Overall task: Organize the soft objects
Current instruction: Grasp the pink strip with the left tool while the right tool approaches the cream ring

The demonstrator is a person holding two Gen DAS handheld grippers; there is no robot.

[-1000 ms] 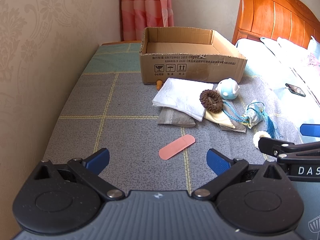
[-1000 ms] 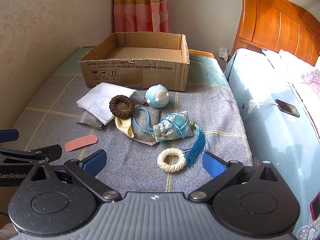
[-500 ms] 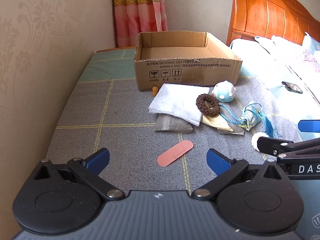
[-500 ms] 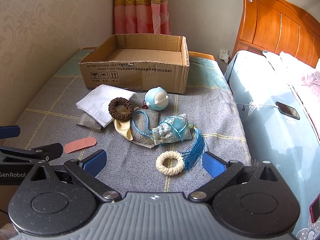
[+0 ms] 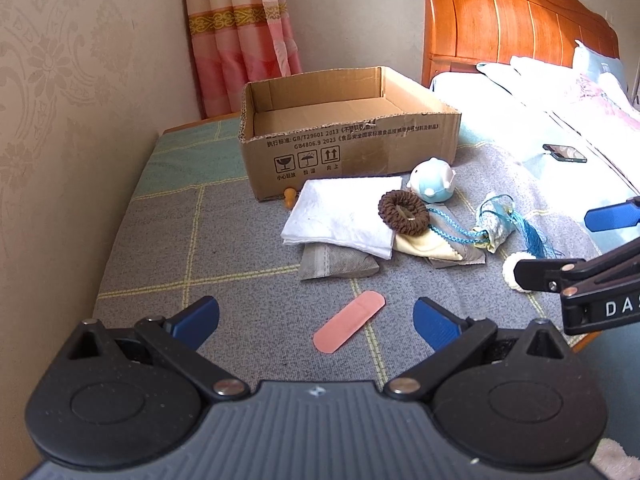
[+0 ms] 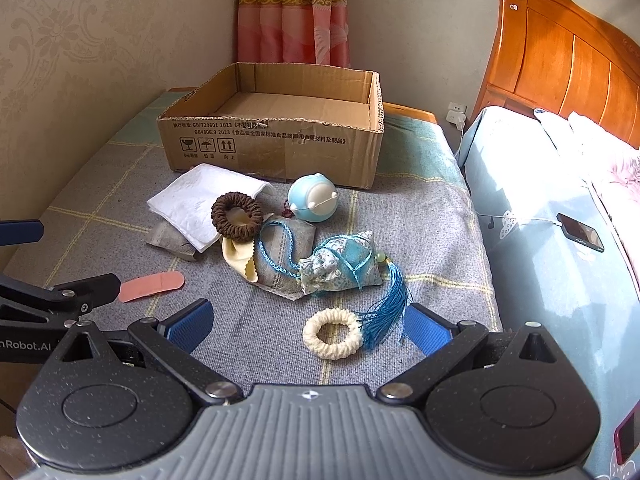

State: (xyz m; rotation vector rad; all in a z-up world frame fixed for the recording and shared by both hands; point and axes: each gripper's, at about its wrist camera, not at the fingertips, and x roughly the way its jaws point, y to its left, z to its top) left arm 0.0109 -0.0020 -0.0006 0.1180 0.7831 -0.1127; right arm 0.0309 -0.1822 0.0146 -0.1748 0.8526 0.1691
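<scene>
While both tools hover low over the near end of the grey checked blanket, neither touches an item. Left gripper: blue fingers spread wide, nothing between them, aimed at the pink bandage strip just ahead. Right gripper: likewise wide and holding nothing, levelled toward the cream scrunchie lying between its fingertips' line. Cardboard box: far centre, open-topped, interior bare. In front of it: white folded cloth over a grey pouch; brown scrunchie resting on the cloth's right edge; pale blue round toy near the box wall; blue patterned sachet with cord and tassel, centre. Phone on the bed at the right.
</scene>
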